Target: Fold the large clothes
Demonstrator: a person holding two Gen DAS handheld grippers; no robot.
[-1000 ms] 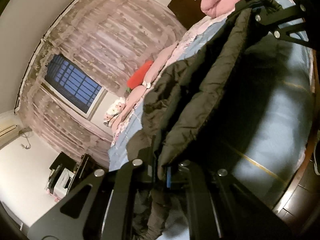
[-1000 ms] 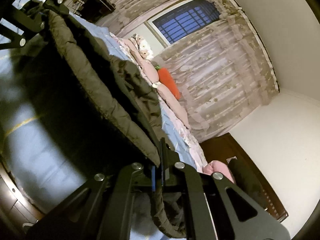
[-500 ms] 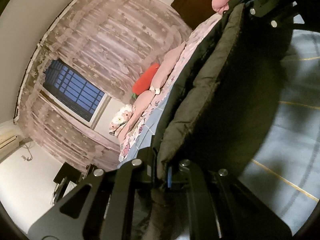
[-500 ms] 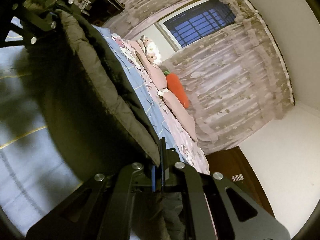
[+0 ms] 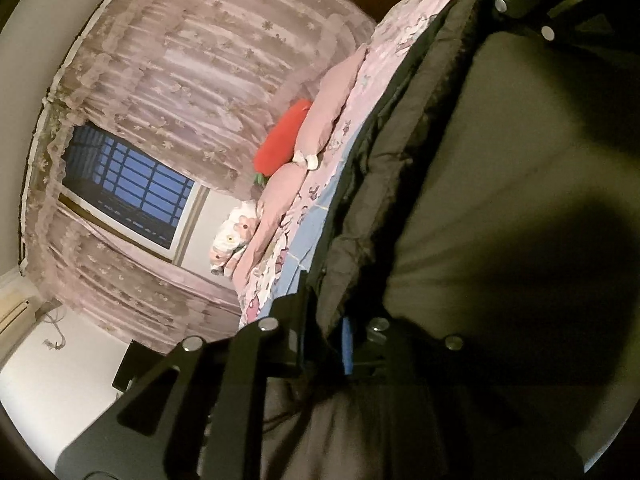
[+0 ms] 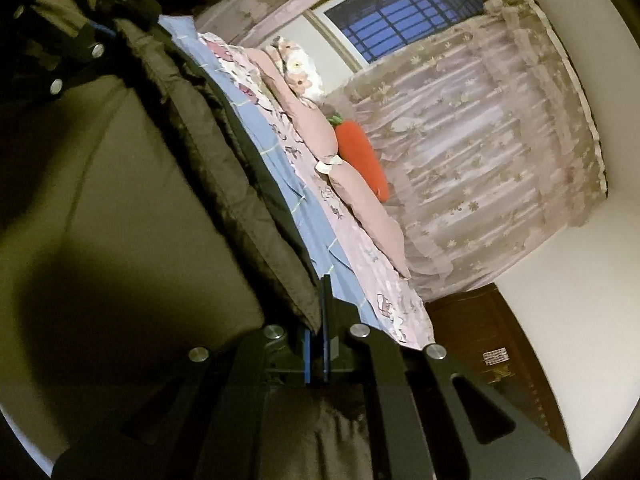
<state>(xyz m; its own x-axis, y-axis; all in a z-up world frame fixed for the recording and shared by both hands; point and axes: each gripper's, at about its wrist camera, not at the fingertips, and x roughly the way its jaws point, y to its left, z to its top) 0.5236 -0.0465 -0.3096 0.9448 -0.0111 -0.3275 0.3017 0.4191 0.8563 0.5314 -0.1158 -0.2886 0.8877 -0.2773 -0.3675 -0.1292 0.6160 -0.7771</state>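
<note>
Two grippers hold one dark jacket (image 5: 500, 184) stretched between them, over the bed (image 5: 316, 224). The left gripper (image 5: 328, 344) is clamped on one end of its padded edge, and the right gripper (image 6: 316, 344) is clamped on the other end. Beyond the jacket, pink pillows (image 6: 360, 200) and an orange carrot cushion (image 6: 362, 156) lie on the bed, near the curtain (image 6: 460, 140).

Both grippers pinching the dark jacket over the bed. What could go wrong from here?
1. The left gripper and right gripper pinch only the jacket hem; the slick padded fabric may slip out.
2. The jacket's bulk hides the bed beneath, so the fold may land crooked.
</note>
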